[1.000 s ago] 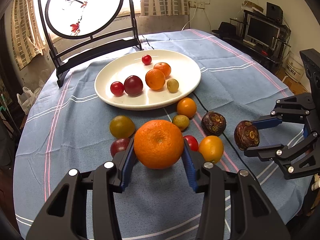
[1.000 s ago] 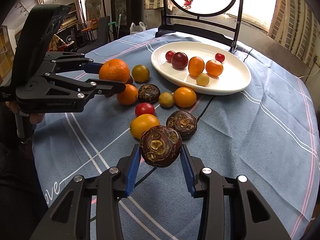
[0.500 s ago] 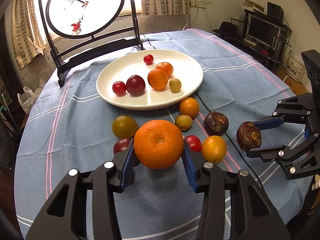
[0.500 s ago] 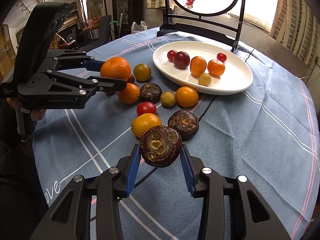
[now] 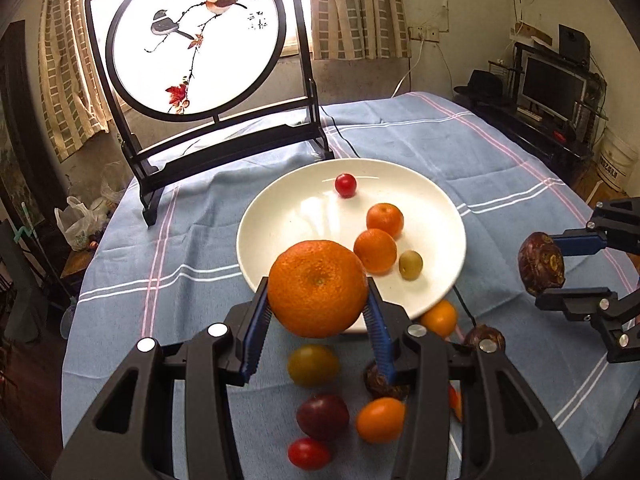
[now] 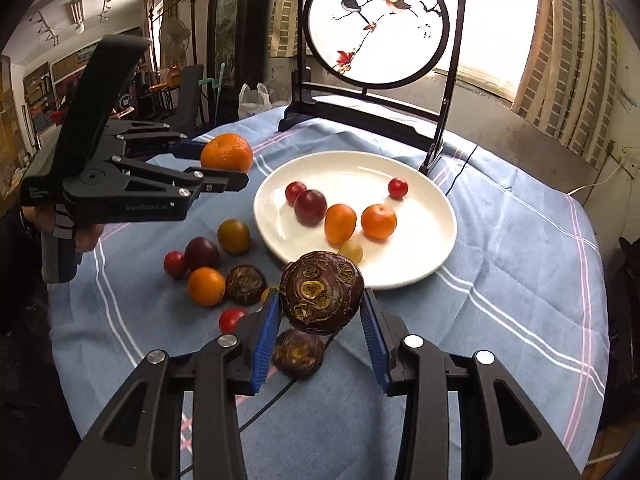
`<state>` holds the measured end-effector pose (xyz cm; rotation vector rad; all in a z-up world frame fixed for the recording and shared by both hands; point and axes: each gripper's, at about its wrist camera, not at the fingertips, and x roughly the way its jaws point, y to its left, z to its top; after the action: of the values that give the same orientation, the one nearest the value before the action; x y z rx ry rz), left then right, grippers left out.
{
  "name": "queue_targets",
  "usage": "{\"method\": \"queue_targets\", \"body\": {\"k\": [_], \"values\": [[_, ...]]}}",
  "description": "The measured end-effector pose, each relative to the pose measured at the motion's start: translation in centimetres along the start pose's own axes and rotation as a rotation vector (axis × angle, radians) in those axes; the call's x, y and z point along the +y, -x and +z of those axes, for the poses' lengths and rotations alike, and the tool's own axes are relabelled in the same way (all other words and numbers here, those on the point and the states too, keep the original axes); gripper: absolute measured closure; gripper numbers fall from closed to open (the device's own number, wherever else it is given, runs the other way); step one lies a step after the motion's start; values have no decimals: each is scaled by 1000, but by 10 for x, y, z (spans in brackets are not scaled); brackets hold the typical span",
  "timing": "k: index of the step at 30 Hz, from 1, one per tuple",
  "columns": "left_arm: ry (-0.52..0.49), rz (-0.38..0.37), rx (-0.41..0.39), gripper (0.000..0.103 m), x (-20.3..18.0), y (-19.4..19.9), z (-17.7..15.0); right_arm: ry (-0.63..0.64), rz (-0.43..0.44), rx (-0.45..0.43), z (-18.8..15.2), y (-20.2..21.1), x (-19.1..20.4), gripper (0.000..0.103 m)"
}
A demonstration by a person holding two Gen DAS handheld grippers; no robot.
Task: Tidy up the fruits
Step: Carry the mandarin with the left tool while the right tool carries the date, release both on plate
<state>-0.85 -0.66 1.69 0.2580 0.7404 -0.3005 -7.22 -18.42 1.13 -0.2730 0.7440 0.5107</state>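
Observation:
My left gripper (image 5: 318,300) is shut on a large orange (image 5: 318,288) and holds it in the air at the near left edge of the white plate (image 5: 280,216); it also shows in the right wrist view (image 6: 224,164). My right gripper (image 6: 322,312) is shut on a dark brown wrinkled fruit (image 6: 322,292), held above the cloth just in front of the plate (image 6: 432,248); it shows in the left wrist view (image 5: 541,263) too. The plate holds several small fruits.
Several loose fruits lie on the blue cloth in front of the plate: a dark brown fruit (image 6: 298,352), an orange one (image 6: 206,286), a red tomato (image 6: 175,264), an olive one (image 6: 233,236). A black-framed round bird screen (image 5: 192,40) stands behind the plate.
Both grippers have risen and moved forward toward the plate with their fruits. The loose fruits now lie below and behind the fingers.

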Motion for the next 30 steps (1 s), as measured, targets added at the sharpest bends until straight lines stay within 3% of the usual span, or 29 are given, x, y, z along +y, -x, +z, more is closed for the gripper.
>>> {"method": "queue_targets", "body": {"k": [8,16,21,23,24,30], "values": [[56,17,76,59,14,-59,39,-91,-54,-13,45,-48,-39,62],[106,48,147,59,23,-108,47,-165,-74,28,63,-101,-70,62],[115,53,163,58,23,-123,48,-205,-84,39,69,-125,-80,61],[123,59,148,46,23,-123,49,-230,-92,43,71,-133,-85,60],[129,63,137,43,24,-122,51,-241,-95,42,71,-136,-87,51],[109,54,92,40,26,-102,50,-261,-86,-6,67,-116,-89,48]]}}
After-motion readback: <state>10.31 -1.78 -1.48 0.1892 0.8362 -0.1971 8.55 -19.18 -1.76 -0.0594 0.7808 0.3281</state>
